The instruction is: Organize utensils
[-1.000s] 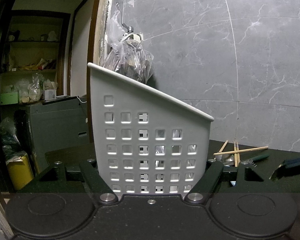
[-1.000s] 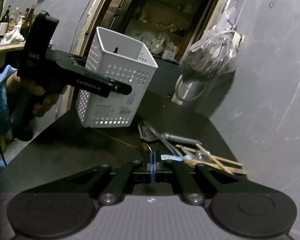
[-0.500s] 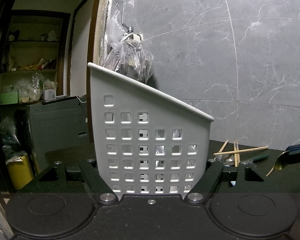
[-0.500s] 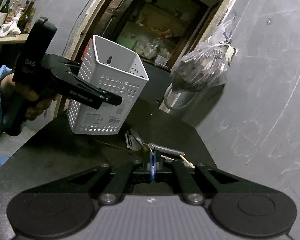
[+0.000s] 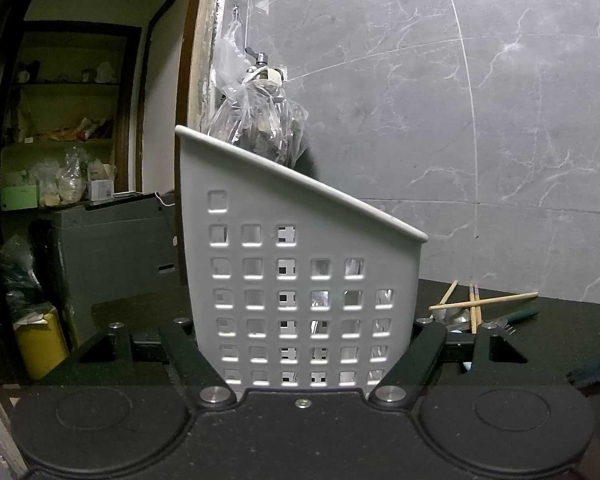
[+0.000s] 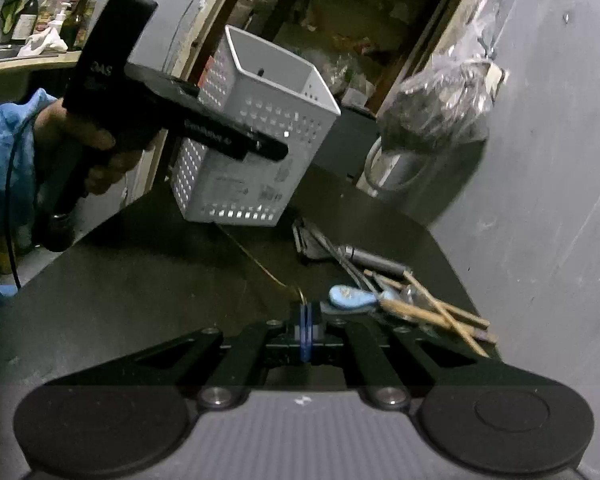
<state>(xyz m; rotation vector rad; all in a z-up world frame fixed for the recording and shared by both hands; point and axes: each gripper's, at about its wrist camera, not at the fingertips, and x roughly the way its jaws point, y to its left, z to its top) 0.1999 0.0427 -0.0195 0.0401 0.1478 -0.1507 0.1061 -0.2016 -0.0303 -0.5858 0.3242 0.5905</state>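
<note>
My left gripper is shut on a white perforated basket, holding it by its two side walls, tilted and just above the black table. In the right wrist view a hand holds that gripper, and the basket has its open mouth turned up toward me. My right gripper is shut on the blue handle of a thin gold-coloured utensil whose stem points toward the basket. To its right lies a pile of wooden chopsticks, a light-blue handle and metal utensils.
A full plastic bag hangs on the grey tiled wall behind the table, with a pipe loop under it. Past the basket is a doorway to shelves and a yellow bin. Bottles stand on a counter at far left.
The blue-and-gold utensil rose into the left wrist view's right edge half a second ago and has since dropped to the lower right corner. The basket and left gripper have stayed put.
</note>
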